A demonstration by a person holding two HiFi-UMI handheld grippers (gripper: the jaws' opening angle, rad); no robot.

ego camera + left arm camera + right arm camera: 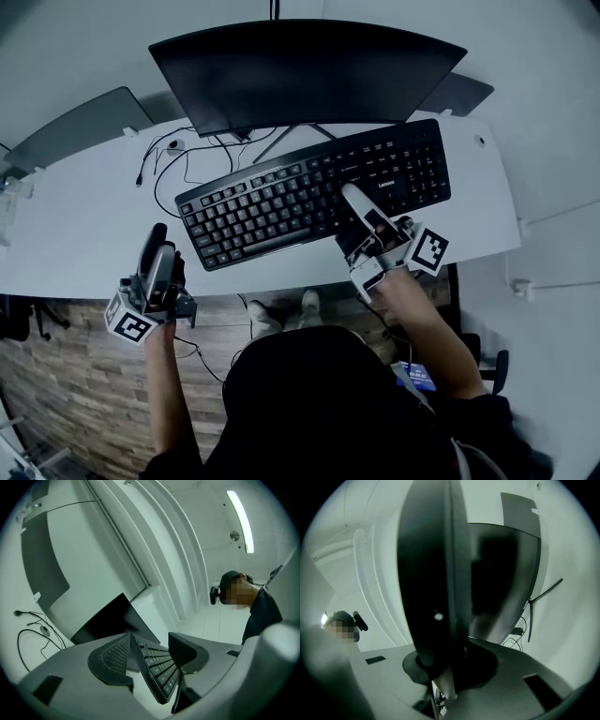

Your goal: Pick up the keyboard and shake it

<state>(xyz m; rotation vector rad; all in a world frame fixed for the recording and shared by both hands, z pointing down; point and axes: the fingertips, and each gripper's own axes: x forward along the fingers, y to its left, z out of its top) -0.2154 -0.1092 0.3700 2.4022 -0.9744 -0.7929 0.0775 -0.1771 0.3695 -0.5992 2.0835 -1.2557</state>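
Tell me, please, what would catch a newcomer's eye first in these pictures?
The black keyboard, lying slantwise across the white desk, stands out first, with the right gripper clamped on its near edge. The left gripper hangs open beyond the keyboard's left end, holding nothing, and a dark monitor looms at the desk's back.

- one keyboard [300,192], just the one.
- one monitor [300,66].
- one desk [84,234].
- two claws in play: left claw [159,240], right claw [352,199].
- two grey panels [75,127], [459,94].
- two shoes [255,314], [310,302].
- cables [178,155], tangled, can't count them.
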